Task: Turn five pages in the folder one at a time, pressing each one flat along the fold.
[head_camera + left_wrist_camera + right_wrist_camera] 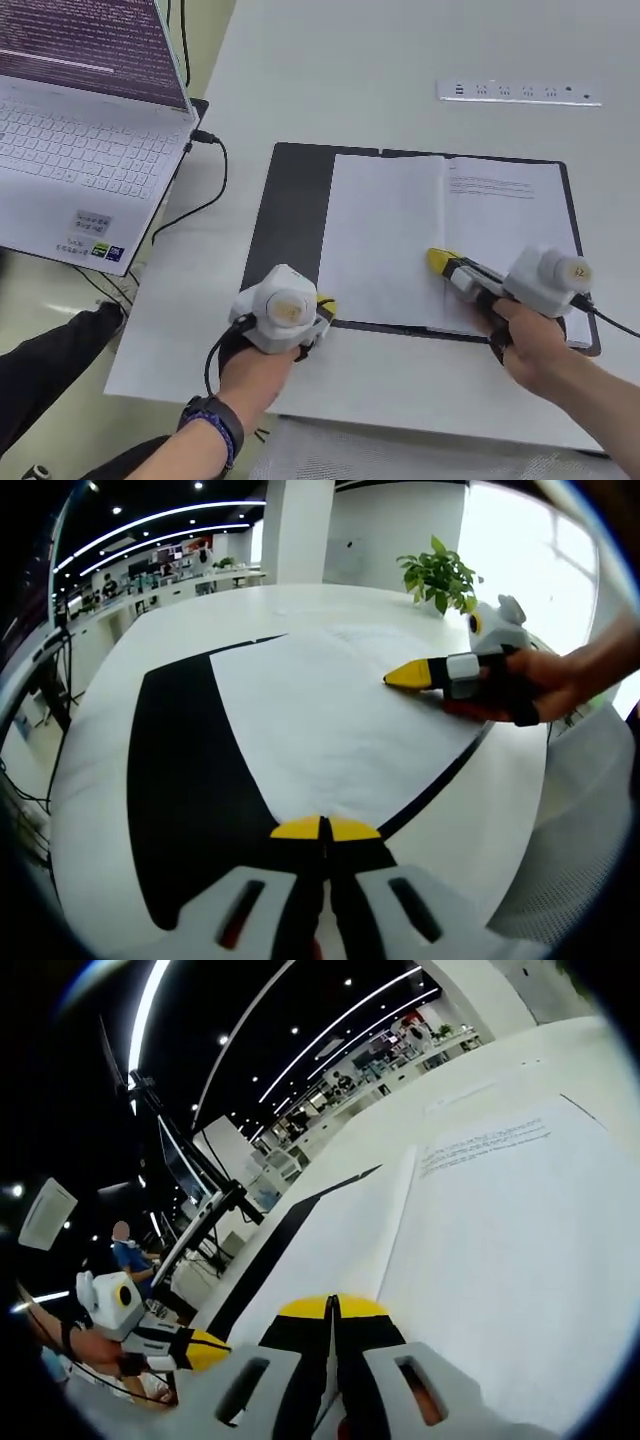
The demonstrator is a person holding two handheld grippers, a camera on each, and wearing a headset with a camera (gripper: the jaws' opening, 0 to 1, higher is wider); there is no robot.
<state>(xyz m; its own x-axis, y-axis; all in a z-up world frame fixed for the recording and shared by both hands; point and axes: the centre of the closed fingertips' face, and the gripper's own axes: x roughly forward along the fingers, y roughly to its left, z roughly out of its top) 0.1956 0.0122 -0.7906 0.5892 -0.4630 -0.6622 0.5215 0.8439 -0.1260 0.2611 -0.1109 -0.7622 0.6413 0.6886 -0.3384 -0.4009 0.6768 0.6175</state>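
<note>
While the folder [298,200] lies open on the worktop [330,70], both claws are pressed together.
Its pages [385,235] look thin, light and floppy, apt to crease or lift two at once, so a turn is probably best begun by pinching one sheet at its free outer corner. The right claw [437,260] rests tip-down on the paper just beside the fold [444,200]; the left claw [324,304] sits at the folder's near edge, pinching nothing visible. A laptop [90,150] stands well apart.

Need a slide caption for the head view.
Open folder on a white table: right gripper, shut, at the fold; left gripper, shut, at the near edge; laptop to the left.
</note>
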